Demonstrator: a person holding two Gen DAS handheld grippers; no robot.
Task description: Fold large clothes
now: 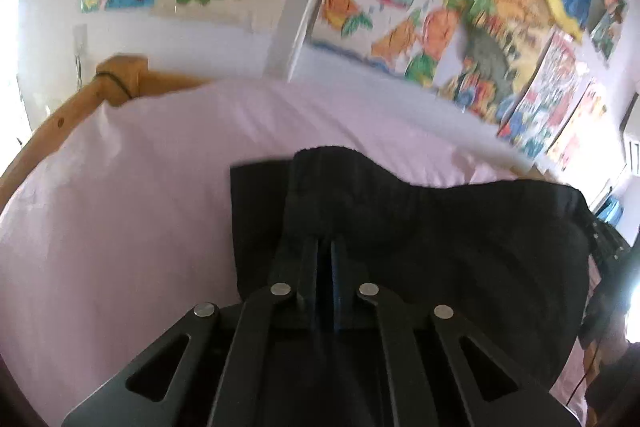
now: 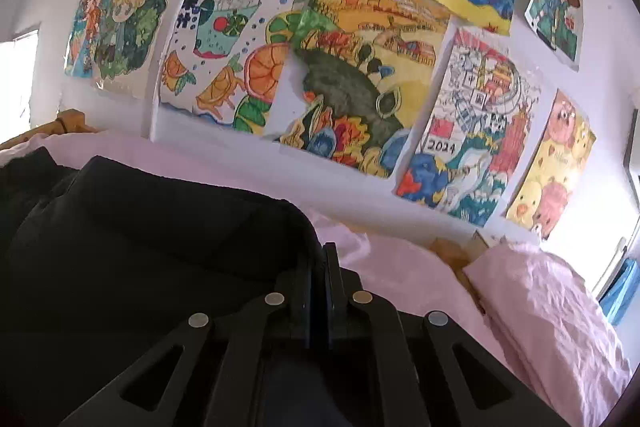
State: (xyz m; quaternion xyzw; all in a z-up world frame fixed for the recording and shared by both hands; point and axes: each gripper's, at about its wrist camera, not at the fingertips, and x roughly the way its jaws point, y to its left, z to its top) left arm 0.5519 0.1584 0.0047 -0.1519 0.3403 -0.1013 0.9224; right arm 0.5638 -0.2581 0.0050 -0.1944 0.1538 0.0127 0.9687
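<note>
Both my grippers, left (image 1: 325, 247) and right (image 2: 320, 255), are clamped on the black garment (image 1: 440, 227) over the pink sheet (image 1: 120, 207).

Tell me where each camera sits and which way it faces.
Left wrist: on the left gripper, facing a pink bed sheet and drawings on the wall; jaws shut on the black garment.
Right wrist: on the right gripper, facing wall drawings; jaws shut on the garment's edge.
Shared: garment, sheet, drawings.
</note>
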